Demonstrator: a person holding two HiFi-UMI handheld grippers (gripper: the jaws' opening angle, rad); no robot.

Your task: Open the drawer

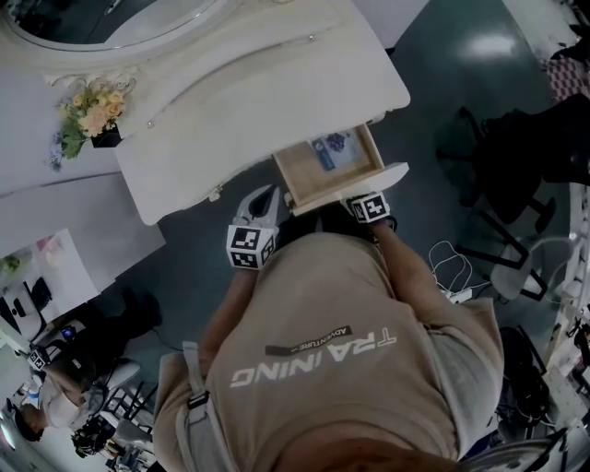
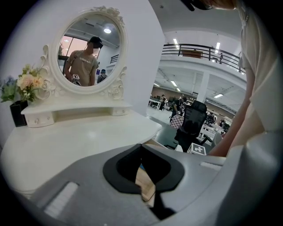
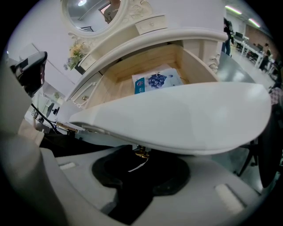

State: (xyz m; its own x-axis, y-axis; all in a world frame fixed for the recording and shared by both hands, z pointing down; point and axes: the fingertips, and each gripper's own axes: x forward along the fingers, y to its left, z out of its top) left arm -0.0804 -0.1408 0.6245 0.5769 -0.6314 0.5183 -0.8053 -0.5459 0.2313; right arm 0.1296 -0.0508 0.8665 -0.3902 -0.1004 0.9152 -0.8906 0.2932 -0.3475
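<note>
The drawer [image 1: 330, 166] stands pulled out at frame centre, under the counter [image 1: 277, 92]. The right tongs [image 3: 141, 156] pinch its small brass knob [image 3: 140, 152]. The left tongs [image 2: 141, 149] are closed and empty. The drawer is stiff wood, probably light; the knob is the hold.

The drawer front [image 1: 359, 187] is hiding its knob [image 3: 140, 153] in the head view. The mirror [image 1: 111, 23] is running off that view's top edge.

The dressing table [image 1: 277, 92] was cream-white. The drawer [image 1: 355, 187] had a white front and pale wood inside, with a gold knob [image 3: 140, 152]. The packet [image 1: 334, 147] in it was white with blue print. The flowers [image 1: 95, 112] were peach and cream; the shirt [image 1: 323, 369] tan with white lettering.
</note>
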